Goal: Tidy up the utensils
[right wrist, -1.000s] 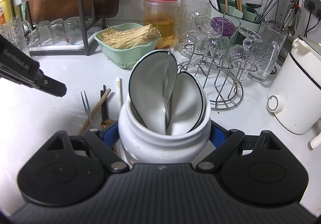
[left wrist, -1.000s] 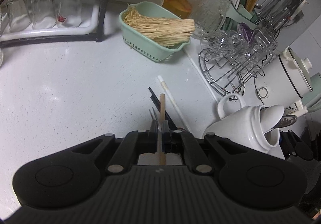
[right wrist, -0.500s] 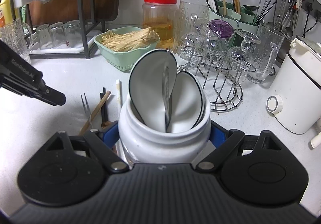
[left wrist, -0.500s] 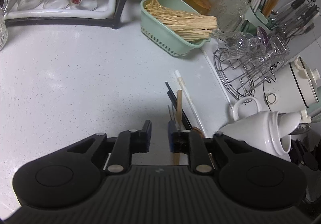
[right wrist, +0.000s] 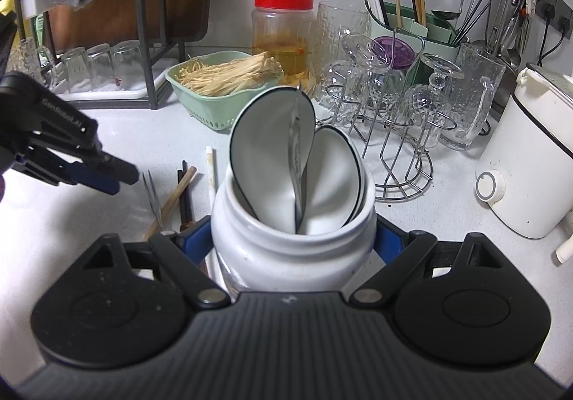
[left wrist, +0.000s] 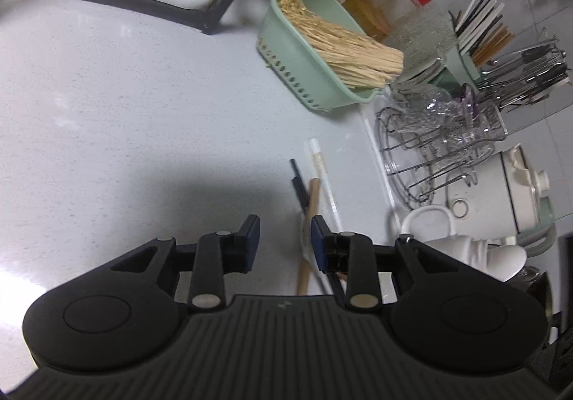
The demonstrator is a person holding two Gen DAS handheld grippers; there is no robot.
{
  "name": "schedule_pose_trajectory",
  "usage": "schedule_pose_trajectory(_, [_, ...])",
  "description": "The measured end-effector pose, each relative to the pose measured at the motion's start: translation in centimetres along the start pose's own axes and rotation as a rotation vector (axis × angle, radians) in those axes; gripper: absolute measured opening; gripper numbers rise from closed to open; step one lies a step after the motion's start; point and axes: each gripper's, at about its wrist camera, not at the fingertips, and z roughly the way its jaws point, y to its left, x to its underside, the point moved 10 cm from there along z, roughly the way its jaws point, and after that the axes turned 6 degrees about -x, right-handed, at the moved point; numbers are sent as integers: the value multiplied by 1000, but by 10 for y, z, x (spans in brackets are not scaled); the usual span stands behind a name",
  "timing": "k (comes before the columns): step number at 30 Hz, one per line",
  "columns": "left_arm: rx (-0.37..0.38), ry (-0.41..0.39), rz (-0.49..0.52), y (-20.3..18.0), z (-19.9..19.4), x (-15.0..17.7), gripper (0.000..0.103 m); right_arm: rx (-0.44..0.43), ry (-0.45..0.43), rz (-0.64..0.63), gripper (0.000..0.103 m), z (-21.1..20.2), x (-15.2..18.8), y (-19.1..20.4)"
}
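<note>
While the right tool [right wrist: 293,242] clamps the white jar [right wrist: 286,249] holding spoons [right wrist: 272,152], the left tool [left wrist: 283,238] hangs over the worktop [left wrist: 125,113], jaws opening and empty. Loose utensils [left wrist: 311,206] lie just right of its gap, against the right finger, long axes running away towards the back edge. This left tool is nearer them.

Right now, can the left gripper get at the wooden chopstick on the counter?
Probably yes. The left gripper, jaws opening and empty, hangs just beside the wooden chopstick; only the fork and black chopsticks crowd it.
</note>
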Motion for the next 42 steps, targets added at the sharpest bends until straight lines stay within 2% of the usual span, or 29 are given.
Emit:
schedule_pose_trajectory(7, [-23, 12, 30, -9, 19, -1, 36, 1, 0, 1, 92, 0, -1, 0])
schedule_pose_trajectory(10, [-78, 2, 87, -13, 24, -3, 35, 3, -1, 2, 92, 1, -1, 0])
schedule_pose_trajectory(13, [-88, 8, 111, -17, 28, -2, 34, 7, -3, 4, 92, 1, -1, 0])
schedule_pose_trajectory(17, [-134, 25, 149, -19, 32, 0, 7, 13, -3, 15, 92, 1, -1, -1])
schedule_pose_trajectory(20, [-181, -8, 166, -18, 28, -3, 4, 17, -6, 14, 92, 2, -1, 0])
schedule_pose_trajectory(23, [-187, -14, 171, -24, 23, -6, 2, 23, -12, 18, 92, 2, -1, 0])
schedule_pose_trajectory(27, [-218, -36, 261, -40, 12, -6, 1, 24, -16, 18, 92, 2, -1, 0])
schedule_pose_trajectory(31, [-231, -41, 277, -52, 4, -8, 1, 24, -17, 24, 92, 1, -1, -1])
schedule_pose_trajectory(37, [-265, -81, 368, -70, -12, -12, 1, 26, -20, 24, 92, 1, -1, 0])
schedule_pose_trajectory(42, [-264, -111, 390, -79, -26, -14, 1, 28, -25, 20, 92, 0, 0, 1])
